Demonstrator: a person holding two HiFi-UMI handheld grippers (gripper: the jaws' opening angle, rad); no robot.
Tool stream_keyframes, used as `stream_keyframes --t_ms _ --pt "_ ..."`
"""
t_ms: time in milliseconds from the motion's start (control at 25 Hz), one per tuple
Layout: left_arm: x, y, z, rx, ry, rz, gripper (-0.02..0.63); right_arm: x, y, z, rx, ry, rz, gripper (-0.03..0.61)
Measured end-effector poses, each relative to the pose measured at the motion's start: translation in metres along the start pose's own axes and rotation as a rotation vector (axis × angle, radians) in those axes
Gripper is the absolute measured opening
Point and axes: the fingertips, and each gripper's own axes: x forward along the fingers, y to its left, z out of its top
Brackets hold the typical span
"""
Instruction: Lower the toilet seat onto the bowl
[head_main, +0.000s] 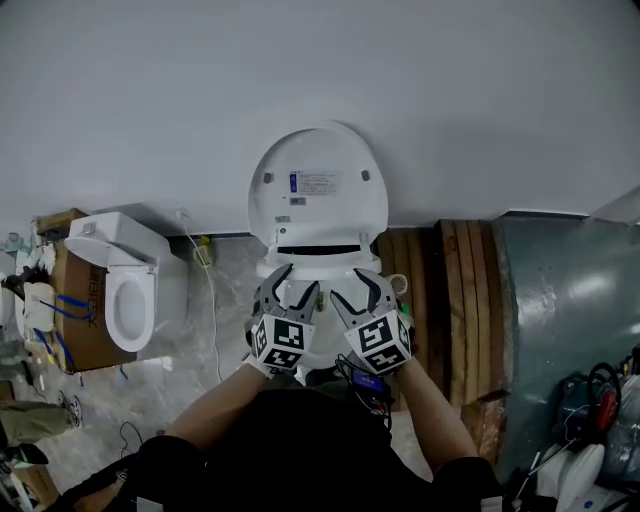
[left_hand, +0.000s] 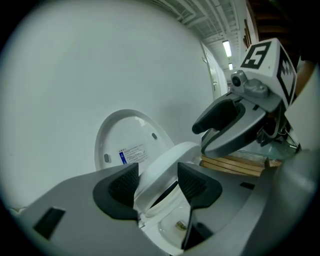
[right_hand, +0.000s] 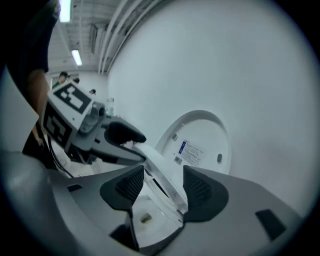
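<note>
A white toilet stands against the wall with its lid (head_main: 318, 185) upright. The toilet seat (head_main: 318, 262) hangs tilted, partway between the lid and the bowl (left_hand: 172, 227). My left gripper (head_main: 292, 283) and right gripper (head_main: 352, 282) sit side by side at the seat's front edge. In the left gripper view the seat (left_hand: 160, 167) runs between the wide-set jaws of the left gripper (left_hand: 157, 182), and the right gripper (left_hand: 212, 135) shows beside it. In the right gripper view the seat's rim (right_hand: 162, 172) lies between the right gripper's (right_hand: 164, 184) spread jaws, with a gap on the left side.
A second toilet (head_main: 125, 290) and a cardboard box (head_main: 75, 330) stand at the left. Wooden planks (head_main: 440, 300) and a blue-grey panel (head_main: 565, 320) lean at the right. Cables lie on the floor. A small object (right_hand: 145, 218) sits in the bowl.
</note>
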Motion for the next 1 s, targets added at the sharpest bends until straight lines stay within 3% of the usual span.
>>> stream_keyframes --t_ms 160,440,880,1000 --pt "-0.008 -0.008 -0.013 0.011 0.028 -0.050 0.236 0.011 0.009 -0.014 -0.234 0.070 -0.028 0.245" --pt "-0.025 -0.022 -0.044 0.019 0.077 -0.194 0.238 0.026 0.040 -0.031 -0.438 0.205 0.020 0.244" --pt "-0.043 -0.029 -0.098 0.100 0.111 -0.332 0.236 0.018 0.082 -0.065 -0.511 0.372 0.007 0.176" --pt "-0.049 -0.036 -0.108 0.218 0.114 -0.364 0.236 0.016 0.093 -0.074 -0.535 0.401 -0.002 0.172"
